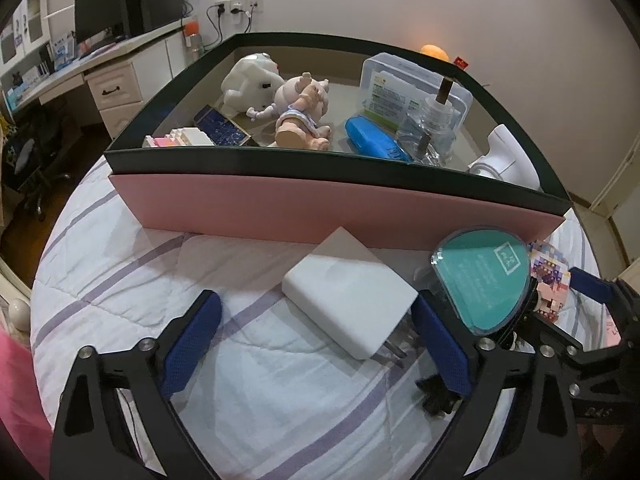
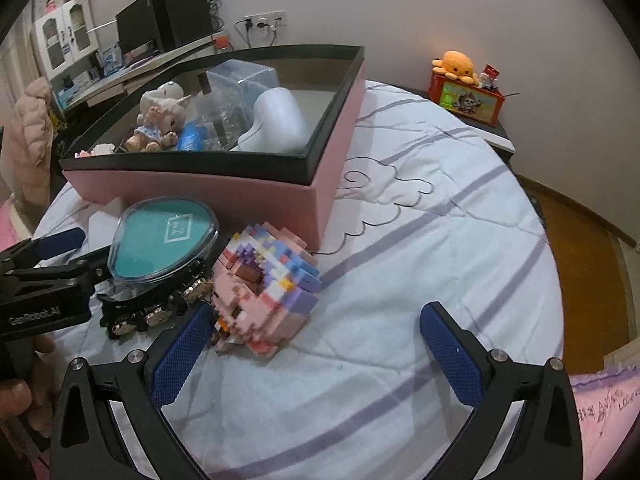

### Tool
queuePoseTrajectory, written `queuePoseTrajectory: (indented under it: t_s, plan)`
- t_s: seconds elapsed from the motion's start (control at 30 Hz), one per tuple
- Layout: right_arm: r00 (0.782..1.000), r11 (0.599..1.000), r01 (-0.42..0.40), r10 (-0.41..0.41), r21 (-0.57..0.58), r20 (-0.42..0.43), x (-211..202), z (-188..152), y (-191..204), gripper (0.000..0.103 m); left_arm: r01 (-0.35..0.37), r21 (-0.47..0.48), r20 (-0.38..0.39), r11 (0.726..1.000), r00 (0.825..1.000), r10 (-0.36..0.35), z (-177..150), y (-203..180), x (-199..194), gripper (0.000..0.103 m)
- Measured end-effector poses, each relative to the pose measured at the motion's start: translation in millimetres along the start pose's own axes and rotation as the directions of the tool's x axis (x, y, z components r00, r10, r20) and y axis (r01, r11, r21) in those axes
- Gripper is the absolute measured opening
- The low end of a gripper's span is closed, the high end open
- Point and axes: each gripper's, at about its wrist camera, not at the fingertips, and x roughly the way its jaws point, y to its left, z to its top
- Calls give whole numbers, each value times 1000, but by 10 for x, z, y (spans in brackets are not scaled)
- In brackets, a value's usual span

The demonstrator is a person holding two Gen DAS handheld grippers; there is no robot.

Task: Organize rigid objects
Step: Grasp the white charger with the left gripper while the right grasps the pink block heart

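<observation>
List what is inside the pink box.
In the pink box: a white plush, a doll, a blue case, a clear lidded container, a clear bottle, building bricks, a white device. Anything beneath them is hidden.

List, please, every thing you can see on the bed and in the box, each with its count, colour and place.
Box: 1, pink with dark rim, on the bed.
Plush toy: 1, white, in the box, far left.
Doll: 1, in the box, middle.
Blue case: 1, in the box.
Clear container: 1, in the box, far side.
White charger: 1, on the bed, between the left gripper's fingers.
Teal-lidded case: 1, on the bed before the box.
Brick figure: 1, pink and purple, by the right gripper's left finger.
Octopus plush: 1, orange, on a nightstand.
Left gripper: open.
Right gripper: open, empty.
</observation>
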Motion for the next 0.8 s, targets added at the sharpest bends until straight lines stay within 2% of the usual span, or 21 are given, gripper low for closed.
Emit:
queuePoseTrajectory:
  t_s: [0.17, 0.3, 0.33, 0.8]
  plan:
    - [1000, 998, 17, -17, -54, 0, 86, 43, 77, 97, 3, 1, 9, 1000, 1000, -3, -19, 36, -31, 81]
    - [999, 998, -23, 24, -55, 28, 21, 59, 113, 70, 20, -12, 15, 1000, 1000, -20, -27, 92, -66, 68]
    - [999, 998, -27, 29, -54, 29, 15, 55, 118, 68, 23, -14, 15, 1000, 1000, -22, -29, 103, -71, 64]
    - [997, 998, -52, 50, 26, 54, -236, -75, 49, 68, 77, -37, 22, 996, 997, -76, -95, 238, -196, 47]
